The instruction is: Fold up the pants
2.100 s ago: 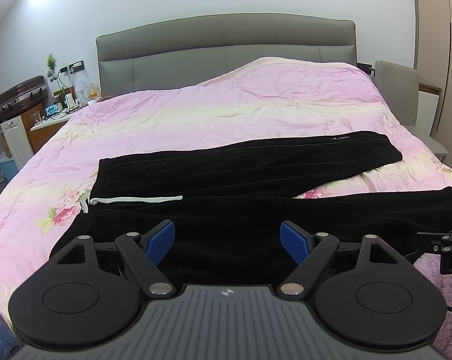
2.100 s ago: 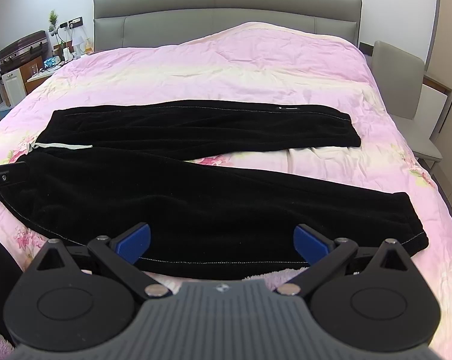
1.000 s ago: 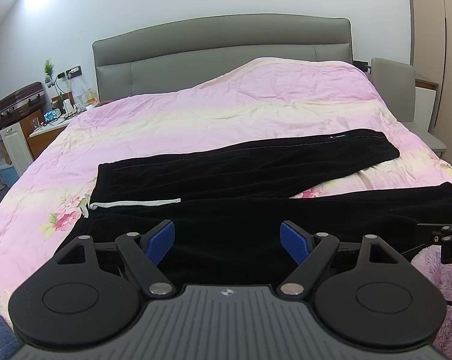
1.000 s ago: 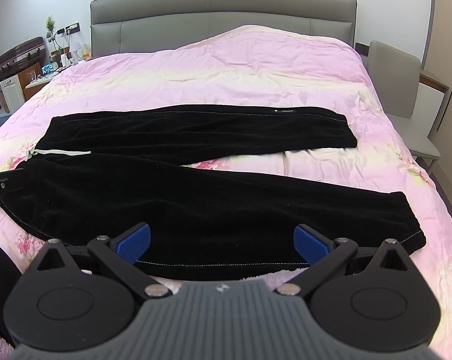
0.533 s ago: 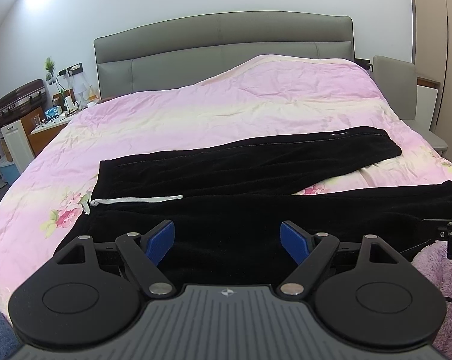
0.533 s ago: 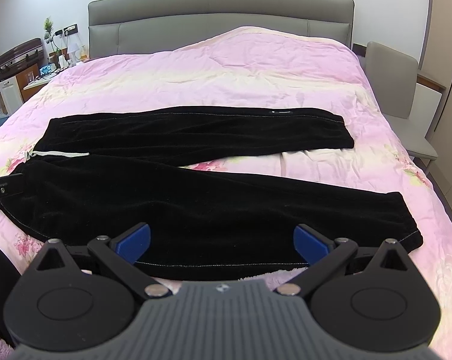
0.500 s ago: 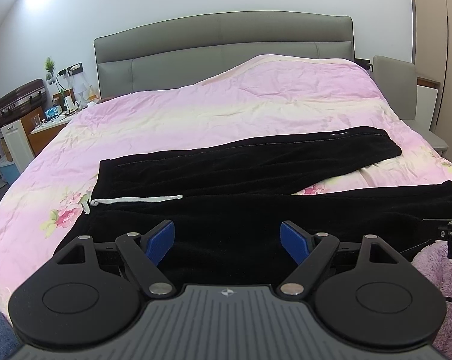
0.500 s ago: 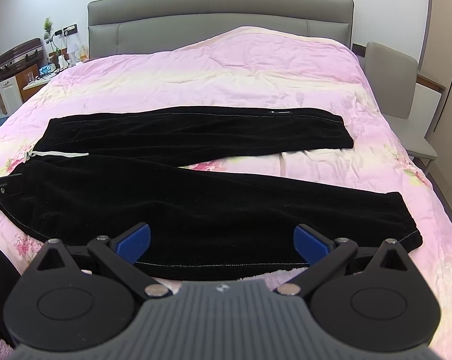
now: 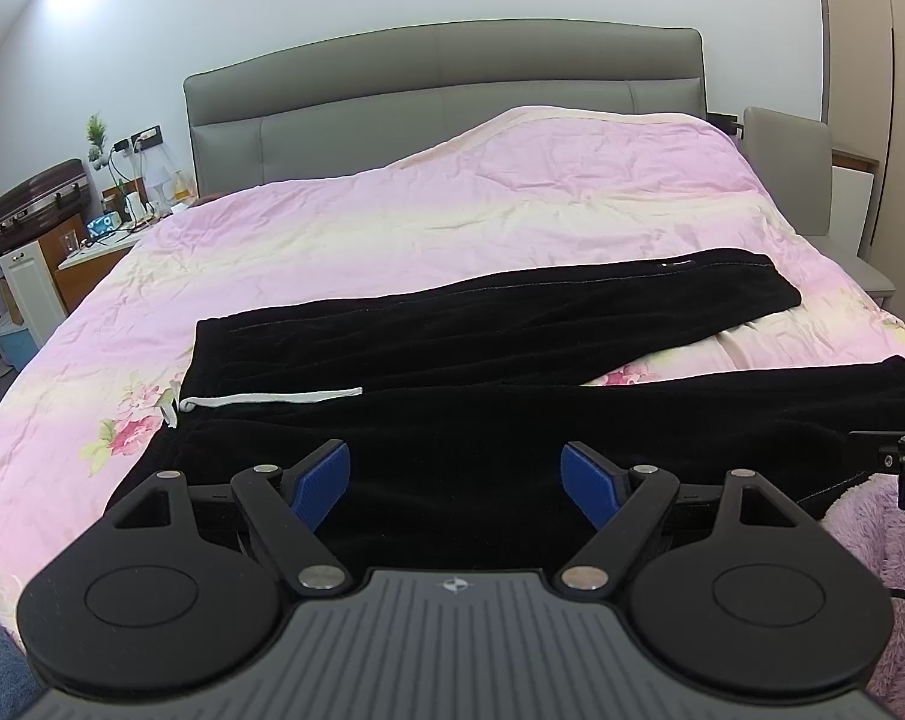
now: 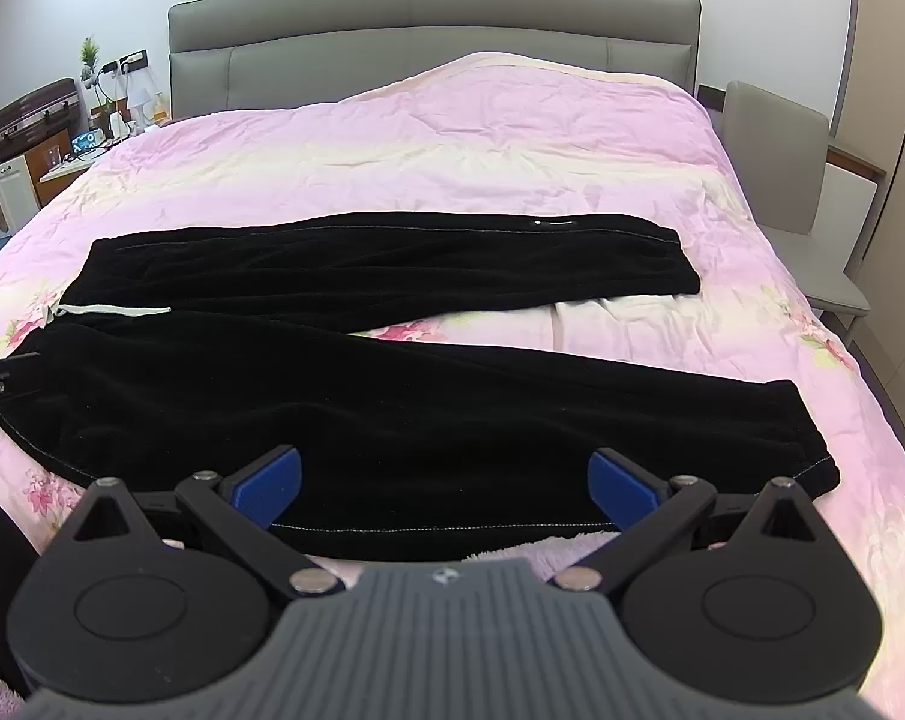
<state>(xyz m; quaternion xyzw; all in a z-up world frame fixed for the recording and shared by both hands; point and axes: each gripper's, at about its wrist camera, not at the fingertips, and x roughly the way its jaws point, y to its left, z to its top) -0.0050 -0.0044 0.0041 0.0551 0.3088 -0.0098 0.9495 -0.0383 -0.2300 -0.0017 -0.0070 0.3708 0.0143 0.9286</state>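
Black pants (image 9: 482,348) lie spread flat on the pink bedspread (image 9: 452,228), waistband to the left with a white drawstring (image 9: 272,399), the two legs running right and splayed apart. They also show in the right wrist view (image 10: 392,372). My left gripper (image 9: 455,480) is open and empty, above the near leg close to the waist. My right gripper (image 10: 446,483) is open and empty, above the near edge of the near leg, toward the cuff (image 10: 812,450).
A grey headboard (image 9: 446,90) stands at the back. A nightstand with small items (image 9: 110,228) is at the left. A grey chair (image 10: 776,144) stands right of the bed. A fluffy purple blanket (image 9: 890,546) lies at the near edge.
Both grippers have lifted and drifted slightly over the near leg. The pants have not moved and both grippers stay open.
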